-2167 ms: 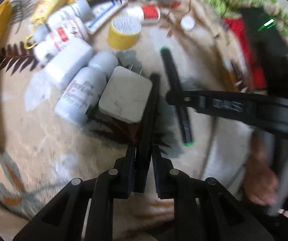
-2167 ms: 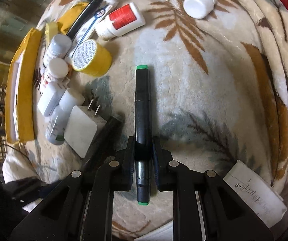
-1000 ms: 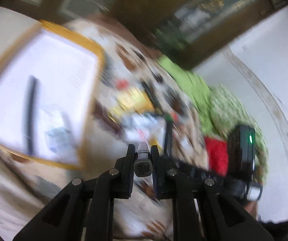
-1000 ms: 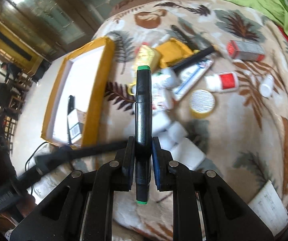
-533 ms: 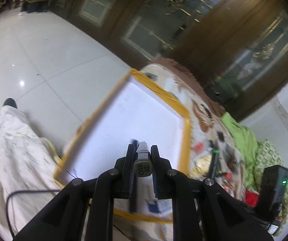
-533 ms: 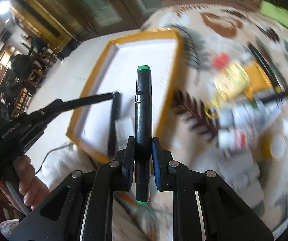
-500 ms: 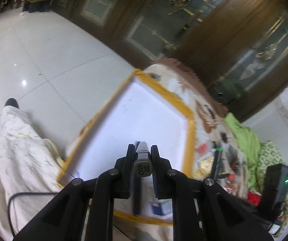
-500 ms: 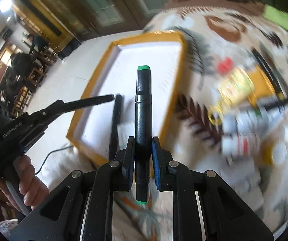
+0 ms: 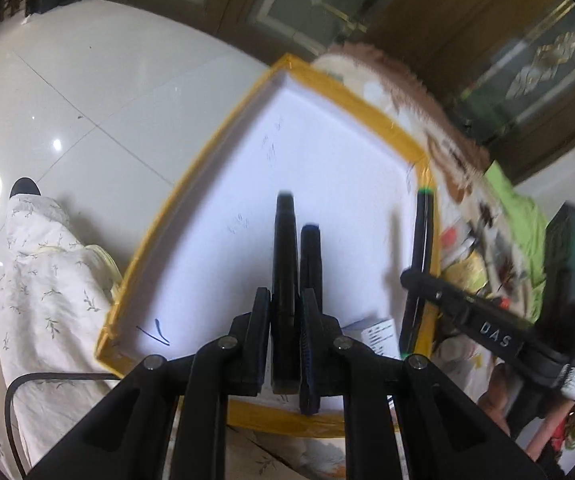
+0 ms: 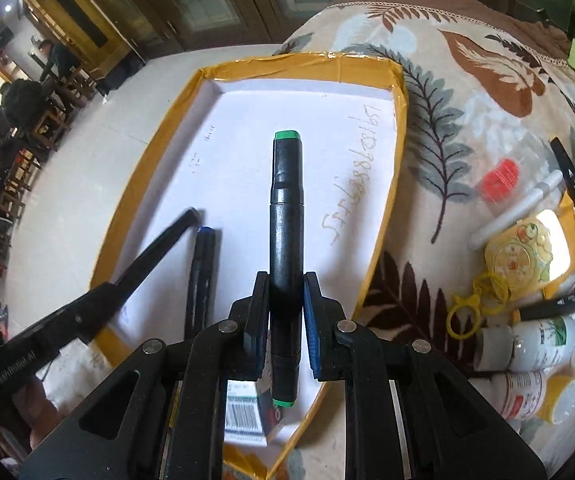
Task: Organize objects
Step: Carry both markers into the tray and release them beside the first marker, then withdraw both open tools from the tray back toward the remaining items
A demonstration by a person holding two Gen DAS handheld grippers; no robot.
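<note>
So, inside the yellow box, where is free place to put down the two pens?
The yellow box floor is bare at the far end and between the handwritten numbers and the dark pen already inside. Crowded: the near corner with the barcode carton, and the blanket's bottles.

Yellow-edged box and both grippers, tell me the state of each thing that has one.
Left gripper: shut on a plain black pen.
Right gripper: shut on a black marker with green ends.
Yellow-edged box with white floor: open-topped, holding a dark blue-tipped pen lying flat.
White bottle with green label: on its side, outside the box.
</note>
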